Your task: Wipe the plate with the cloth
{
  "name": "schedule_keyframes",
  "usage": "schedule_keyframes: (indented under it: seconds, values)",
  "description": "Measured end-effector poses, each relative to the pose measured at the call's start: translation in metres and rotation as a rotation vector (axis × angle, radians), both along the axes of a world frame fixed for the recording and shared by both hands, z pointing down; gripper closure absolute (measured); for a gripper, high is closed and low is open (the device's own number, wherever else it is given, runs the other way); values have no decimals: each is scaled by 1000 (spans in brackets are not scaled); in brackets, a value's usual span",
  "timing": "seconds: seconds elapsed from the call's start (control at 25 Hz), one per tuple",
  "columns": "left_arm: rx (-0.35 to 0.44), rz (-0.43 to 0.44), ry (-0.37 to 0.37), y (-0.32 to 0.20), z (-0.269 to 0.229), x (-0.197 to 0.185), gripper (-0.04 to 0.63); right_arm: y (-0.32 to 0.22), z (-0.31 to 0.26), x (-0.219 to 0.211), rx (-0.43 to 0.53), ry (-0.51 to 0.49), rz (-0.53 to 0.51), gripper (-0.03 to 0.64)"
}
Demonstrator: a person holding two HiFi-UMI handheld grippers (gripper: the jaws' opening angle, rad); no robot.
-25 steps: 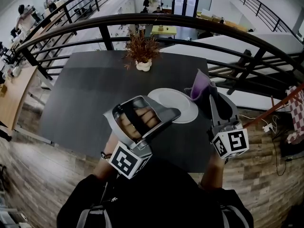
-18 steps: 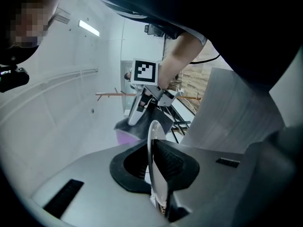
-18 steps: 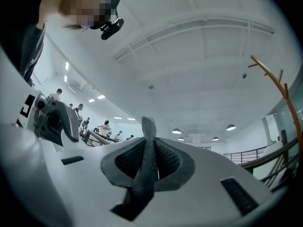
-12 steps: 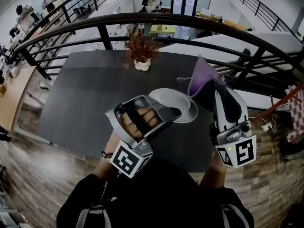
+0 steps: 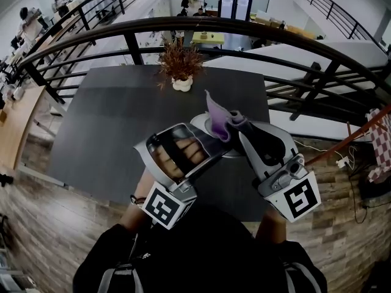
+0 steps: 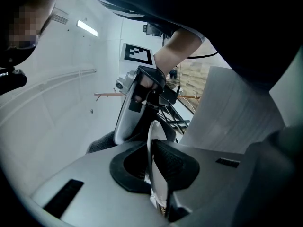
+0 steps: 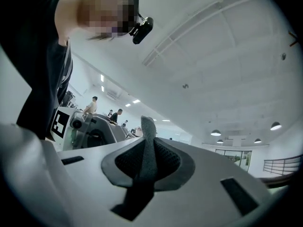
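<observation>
My left gripper [image 5: 223, 146] is shut on the near-left rim of the white plate [image 5: 199, 124] and holds it a little above the dark table [image 5: 110, 121]. In the left gripper view the plate [image 6: 154, 145] shows edge-on, pinched between the dark pads [image 6: 173, 162]. My right gripper [image 5: 237, 126] is shut on the purple cloth [image 5: 215, 111], which stands up in a fold over the plate's middle and hides much of it. In the right gripper view the cloth [image 7: 148, 126] is a grey strip clamped between the jaws.
A potted dry plant [image 5: 181, 66] stands at the table's far edge. A black metal railing [image 5: 244, 28] curves behind the table. The table's right edge lies just under my right gripper, with wooden floor [image 5: 342, 224] beyond it.
My right gripper has swung left and up with the cloth, from beside the plate's right rim to over the plate. The left gripper and the plate have stayed still.
</observation>
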State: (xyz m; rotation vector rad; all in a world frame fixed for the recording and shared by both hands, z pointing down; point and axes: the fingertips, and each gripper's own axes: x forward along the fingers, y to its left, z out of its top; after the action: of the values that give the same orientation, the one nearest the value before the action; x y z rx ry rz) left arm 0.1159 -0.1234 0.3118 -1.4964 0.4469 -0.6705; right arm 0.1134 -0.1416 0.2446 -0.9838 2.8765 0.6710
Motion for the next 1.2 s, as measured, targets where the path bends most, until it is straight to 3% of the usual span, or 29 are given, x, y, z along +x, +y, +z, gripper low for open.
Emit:
schedule_keyframes:
  seconds: [0.36, 0.92, 1.2]
  values:
    - [20, -13, -24, -1, 3, -1, 572, -2, 18, -11, -43, 90, -6, 577]
    - [40, -14, -50, -1, 6, -1, 572, -15, 27, -9, -132, 26, -12, 577]
    - [40, -25, -63, -2, 9, -1, 572, -22, 35, -8, -163, 48, 12, 577]
